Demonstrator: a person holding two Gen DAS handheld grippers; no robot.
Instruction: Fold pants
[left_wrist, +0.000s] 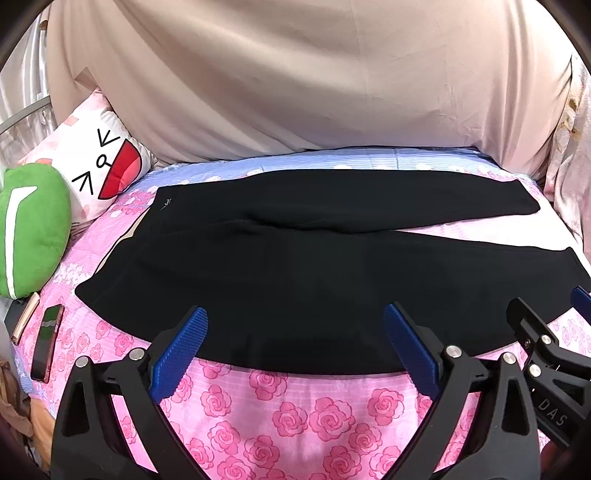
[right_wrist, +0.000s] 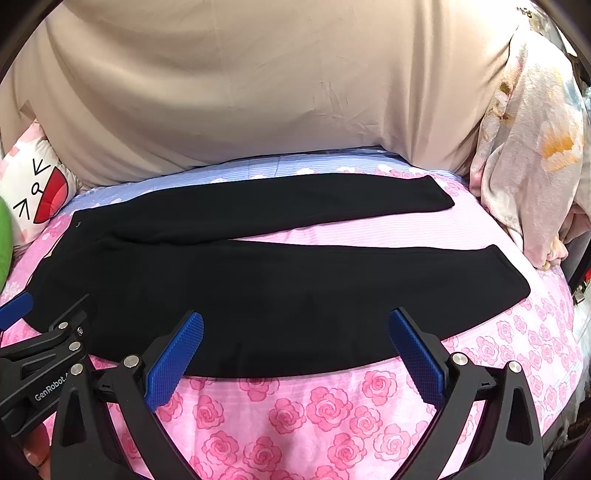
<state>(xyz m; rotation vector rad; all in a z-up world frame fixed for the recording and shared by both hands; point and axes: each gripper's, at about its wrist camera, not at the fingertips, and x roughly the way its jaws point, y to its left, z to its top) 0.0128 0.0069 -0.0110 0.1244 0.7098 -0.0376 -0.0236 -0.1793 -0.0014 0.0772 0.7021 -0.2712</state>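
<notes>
Black pants (left_wrist: 295, 266) lie flat on the pink rose bedsheet (left_wrist: 280, 413), waistband at the left, both legs stretching right and spread apart in a narrow V. They also show in the right wrist view (right_wrist: 258, 280). My left gripper (left_wrist: 295, 321) is open and empty, hovering over the near edge of the near leg. My right gripper (right_wrist: 295, 325) is open and empty over the same near edge, further right. Each gripper shows at the edge of the other's view: the right gripper (left_wrist: 546, 332) and the left gripper (right_wrist: 44, 332).
A beige curtain (left_wrist: 295, 81) hangs behind the bed. A cartoon-face pillow (left_wrist: 99, 166) and a green plush (left_wrist: 29, 236) sit at the left. Two phones (left_wrist: 48, 343) lie at the left edge. A floral blanket (right_wrist: 528, 147) is piled at the right.
</notes>
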